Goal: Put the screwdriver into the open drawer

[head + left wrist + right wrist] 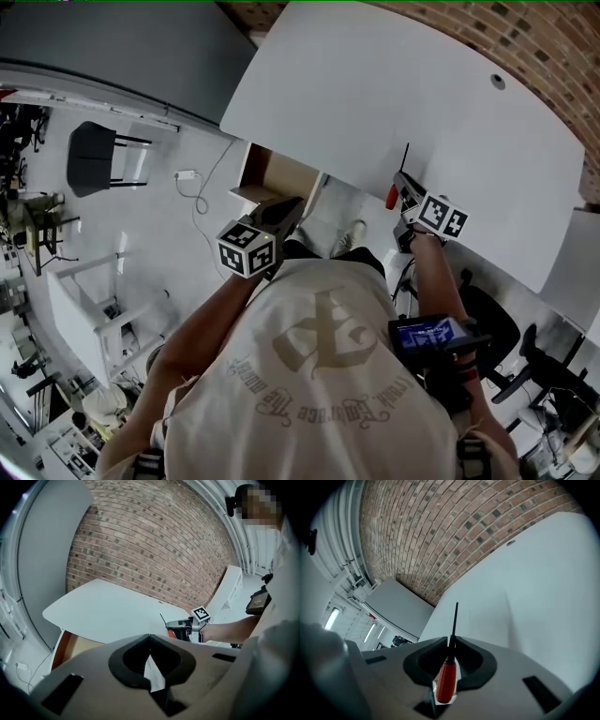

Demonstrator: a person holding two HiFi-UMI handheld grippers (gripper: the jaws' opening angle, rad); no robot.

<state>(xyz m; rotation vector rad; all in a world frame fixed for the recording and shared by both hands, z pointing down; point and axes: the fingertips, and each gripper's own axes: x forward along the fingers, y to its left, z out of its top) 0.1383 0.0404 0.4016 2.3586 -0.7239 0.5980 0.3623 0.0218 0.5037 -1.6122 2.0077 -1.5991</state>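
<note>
Shirt (319, 375), pale with a printed emblem: nearest the lens, it fills the lower head view.

Device (431, 335), lit screen: strapped on the right forearm.

Left claw (150, 637): jaws closed tip to tip with nothing between them. It is held out in front of the body, just above the open drawer (279, 180).

Right claw (452, 641): jaws closed on the screwdriver (449, 667). They pinch it where the black shaft meets the orange-red handle. The shaft points forward past the tips and the handle lies back toward the camera.

Screwdriver, location: in the right claw, held at the near edge of the bench (422, 112). It is off to the right of the drawer and not over it.

Open drawer: pulled out from under the bench's near-left edge. Its wooden inside is exposed, and the contents cannot be made out.

Brick wall (440, 536): behind the bench.

Step in hand (judged): transport. The tool is gripped and lifted but not yet delivered.

Next move (judged): carry the right claw leftward until the tool hangs over the drawer's opening. Then lower it inside and part the jaws. The left claw sits close to that route and may need to give way.
</note>
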